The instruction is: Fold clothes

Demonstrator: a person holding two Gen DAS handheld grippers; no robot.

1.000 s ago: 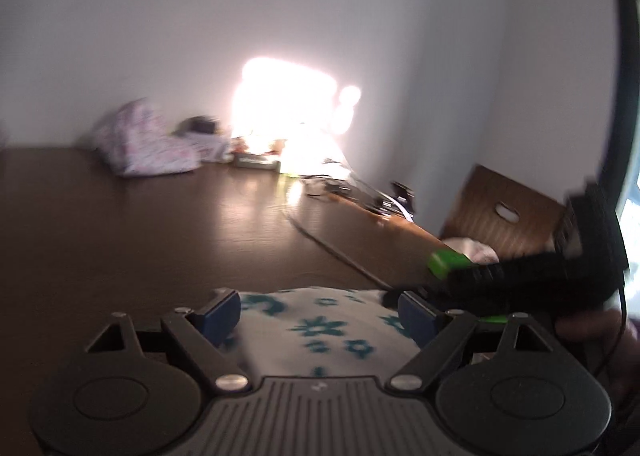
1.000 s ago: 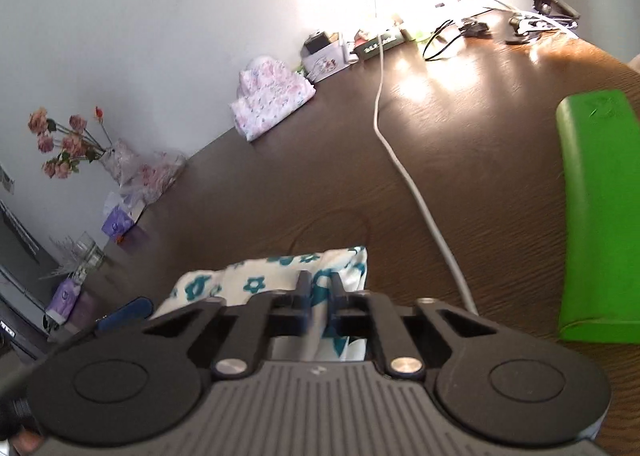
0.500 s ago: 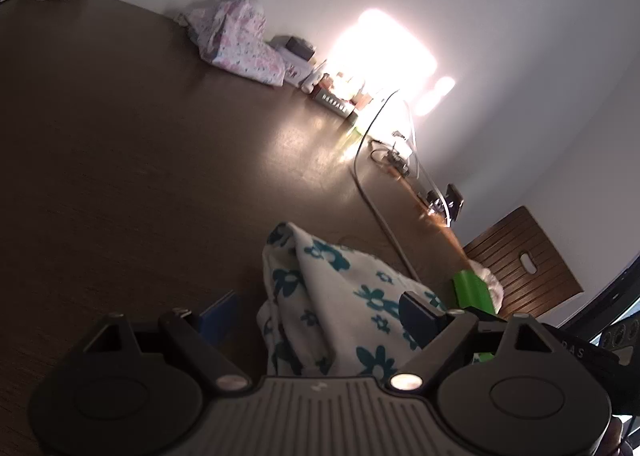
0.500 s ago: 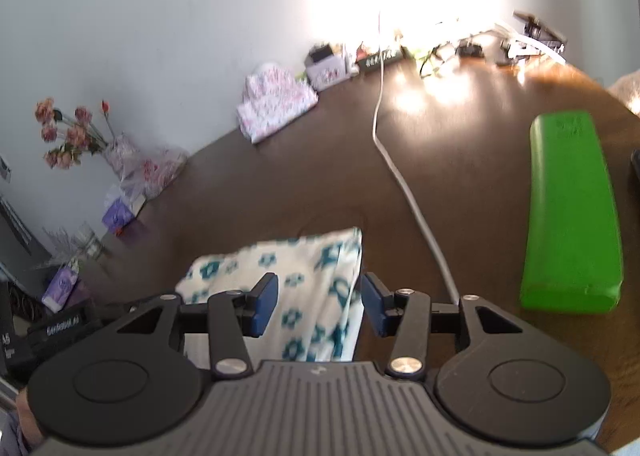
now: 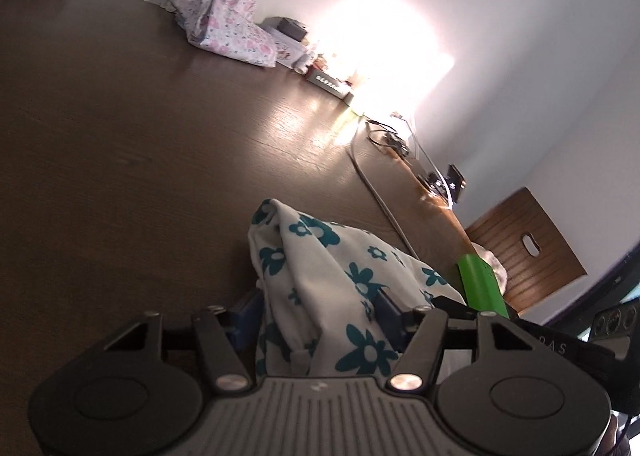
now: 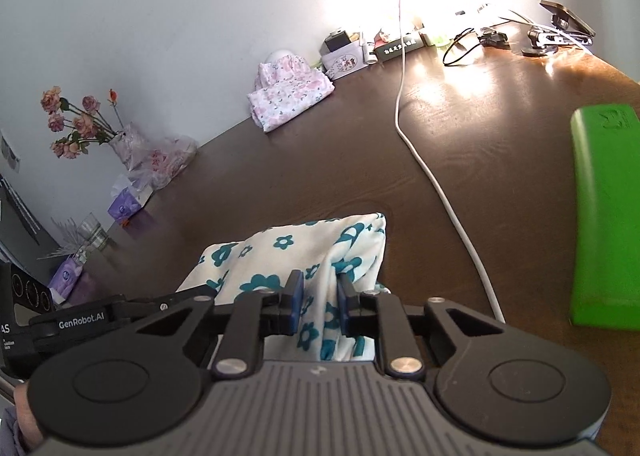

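1. Clamping a raised fold of the floral cloth (image 6: 276, 256): right gripper (image 6: 319, 290), pads drawn close with fabric pinched between them.
2. Straddling the bunched end of the same cloth (image 5: 320, 256): left gripper (image 5: 318, 308), pads about halfway apart, fabric filling the gap; gripped or merely touched, impossible to tell.
3. Lying by the near edge of the brown table (image 6: 320, 160), pulled up into a ridge, near a white cable (image 6: 424, 160).
4. Standing along the left edge by the wall: clear vase (image 6: 126, 146) holding pink flowers (image 6: 68, 124); purple tissue box (image 6: 126, 208) with a tissue poking out; glass (image 6: 94, 234), contents unclear.
5. Resting at the far edge: folded pink garment (image 6: 288, 96); beside it a small patterned box (image 6: 344, 60) with a dark object on top.
6. Lying toward the right edge, well apart from the cloth: green case (image 6: 604, 216).
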